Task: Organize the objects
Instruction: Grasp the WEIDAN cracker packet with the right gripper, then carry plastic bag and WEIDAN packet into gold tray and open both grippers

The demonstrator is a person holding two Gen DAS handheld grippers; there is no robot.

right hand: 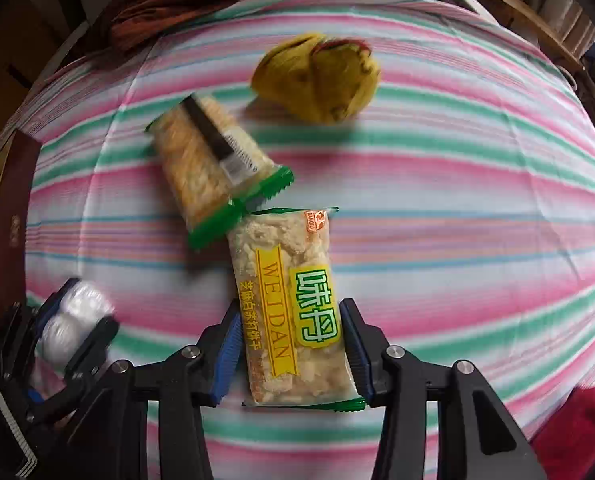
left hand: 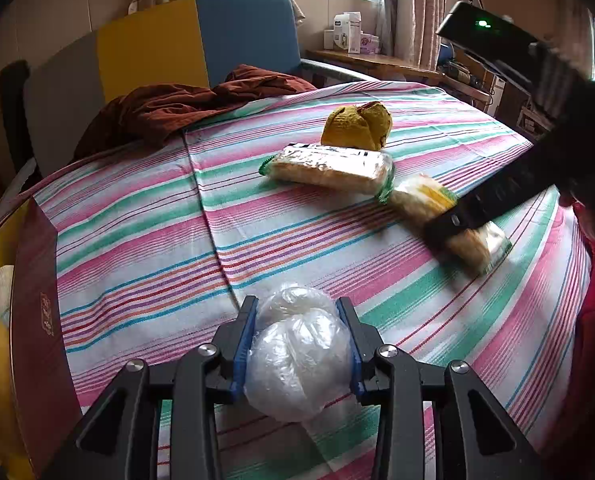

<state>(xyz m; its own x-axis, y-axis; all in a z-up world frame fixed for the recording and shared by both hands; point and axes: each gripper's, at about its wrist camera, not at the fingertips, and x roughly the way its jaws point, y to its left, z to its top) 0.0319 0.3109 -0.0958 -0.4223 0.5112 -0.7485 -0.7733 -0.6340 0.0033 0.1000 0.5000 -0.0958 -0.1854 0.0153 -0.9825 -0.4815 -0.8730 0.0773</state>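
Note:
My left gripper (left hand: 297,308) is shut on a clear plastic bag (left hand: 297,356) with white lumps, above the striped bedsheet (left hand: 137,240). It shows in the right wrist view (right hand: 85,314) at the lower left. My right gripper (right hand: 291,312) has its jaws around a "Weidan" cracker packet (right hand: 289,304), touching its sides. In the left wrist view that gripper (left hand: 453,232) sits over the packet (left hand: 469,240). A second cracker packet (left hand: 333,168) (right hand: 213,160) lies beside it. Yellow rolled socks (left hand: 357,124) (right hand: 321,76) lie behind.
A dark red box (left hand: 37,320) stands at the bed's left edge, also in the right wrist view (right hand: 11,208). A rust-brown blanket (left hand: 169,108) is bunched at the head of the bed. A wooden shelf (left hand: 377,62) with boxes stands beyond.

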